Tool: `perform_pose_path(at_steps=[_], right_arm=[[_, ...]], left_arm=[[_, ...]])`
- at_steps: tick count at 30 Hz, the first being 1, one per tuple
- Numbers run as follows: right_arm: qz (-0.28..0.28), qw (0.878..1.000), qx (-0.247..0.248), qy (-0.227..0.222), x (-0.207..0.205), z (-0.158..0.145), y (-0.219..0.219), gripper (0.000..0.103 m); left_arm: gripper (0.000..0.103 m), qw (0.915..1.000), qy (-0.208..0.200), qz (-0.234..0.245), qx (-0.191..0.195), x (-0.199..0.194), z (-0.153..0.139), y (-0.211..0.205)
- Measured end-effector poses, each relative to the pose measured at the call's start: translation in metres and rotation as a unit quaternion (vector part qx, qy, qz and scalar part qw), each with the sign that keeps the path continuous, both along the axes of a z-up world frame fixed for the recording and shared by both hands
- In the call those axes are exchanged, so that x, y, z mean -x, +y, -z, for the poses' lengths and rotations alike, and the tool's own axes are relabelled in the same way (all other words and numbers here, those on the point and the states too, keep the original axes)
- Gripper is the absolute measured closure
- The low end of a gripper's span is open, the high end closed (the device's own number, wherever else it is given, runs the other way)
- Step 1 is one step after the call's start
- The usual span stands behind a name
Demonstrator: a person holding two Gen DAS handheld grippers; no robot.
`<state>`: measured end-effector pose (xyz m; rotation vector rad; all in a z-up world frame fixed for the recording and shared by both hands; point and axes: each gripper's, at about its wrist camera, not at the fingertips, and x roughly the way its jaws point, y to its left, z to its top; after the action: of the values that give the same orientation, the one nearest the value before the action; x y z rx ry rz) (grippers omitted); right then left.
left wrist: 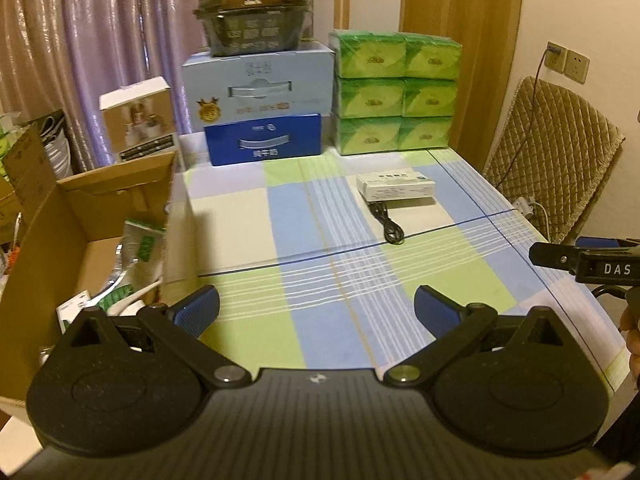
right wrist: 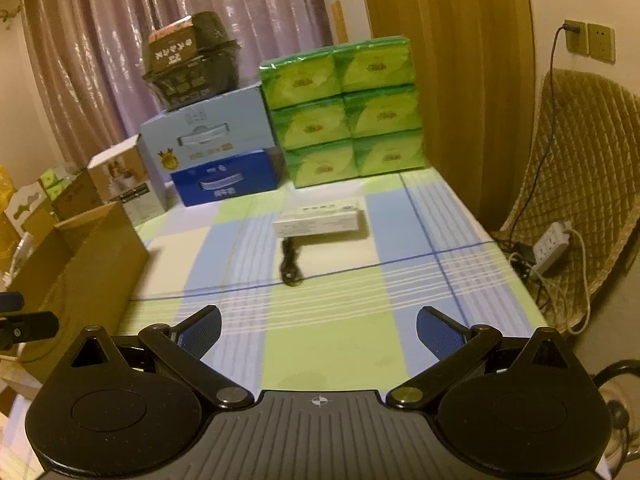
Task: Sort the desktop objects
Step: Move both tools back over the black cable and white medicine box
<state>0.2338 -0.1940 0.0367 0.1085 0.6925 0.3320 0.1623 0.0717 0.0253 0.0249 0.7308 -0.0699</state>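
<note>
Two grippers hover over a table (left wrist: 248, 216) spread with a checked cloth of blue, green and cream squares. The left gripper (left wrist: 316, 312) has its blue-padded fingers (left wrist: 198, 312) spread wide apart with nothing between them; the right gripper (right wrist: 318, 332) likewise stands wide apart and empty above the near edge of the cloth.

One white box (left wrist: 395, 187) lies flat on the cloth at about 1 o'clock in the left wrist view, and one coiled black cable (left wrist: 387, 224) rests just in front of it, its far end touching or nearly touching the box. In the right wrist view the same pair sits near 12 o'clock, both blurred.

Six green tissue packs (left wrist: 396, 92) are stacked three high and two wide at the far edge, at 1 o'clock. Beside them at 12 o'clock, one pale blue carton (left wrist: 260, 88) stands behind one dark blue carton (left wrist: 264, 140), with one dark plastic tub (left wrist: 252, 12) on top of the pale one. One brown and white box (left wrist: 138, 118) stands at 10 o'clock.

One open cardboard box (left wrist: 80, 240) stands off the table's left edge at 9 o'clock, holding several silvery and green packets (left wrist: 140, 248).

Pinkish curtains (left wrist: 80, 32) hang behind, one quilted chair (left wrist: 552, 160) stands at 3 o'clock, and two wall sockets (left wrist: 568, 62) sit above it, one with a plug in it.
</note>
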Motion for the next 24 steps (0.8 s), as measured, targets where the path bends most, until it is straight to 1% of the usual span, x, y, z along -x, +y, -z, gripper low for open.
perform_pose_path(at_steps=[6,11,16,18,20,24], right_arm=[[0.000,1.000,0.016,0.001,-0.017,0.012,-0.008,0.002],[0.002,1.000,0.029,-0.004,-0.034,0.018,-0.014,0.002],[0.002,1.000,0.027,0.003,-0.056,0.023,-0.019,0.002],[-0.008,0.999,0.031,0.003,-0.066,0.023,-0.017,0.002],[-0.026,0.999,0.043,-0.007,-0.079,0.021,-0.013,0.002],[-0.063,0.995,0.073,-0.028,-0.107,0.027,-0.010,0.002]], left_arm=[[0.001,0.9999,0.008,0.014,0.003,-0.021,0.017,-0.018],[0.001,0.9995,0.018,0.019,0.018,-0.043,0.036,-0.030],[0.001,0.9989,0.023,0.020,0.036,-0.072,0.055,-0.041],[0.001,0.9984,0.026,0.020,0.045,-0.086,0.063,-0.045],[0.001,0.9978,0.031,0.021,0.055,-0.102,0.071,-0.049],[0.002,0.9977,0.031,0.029,0.053,-0.133,0.084,-0.060]])
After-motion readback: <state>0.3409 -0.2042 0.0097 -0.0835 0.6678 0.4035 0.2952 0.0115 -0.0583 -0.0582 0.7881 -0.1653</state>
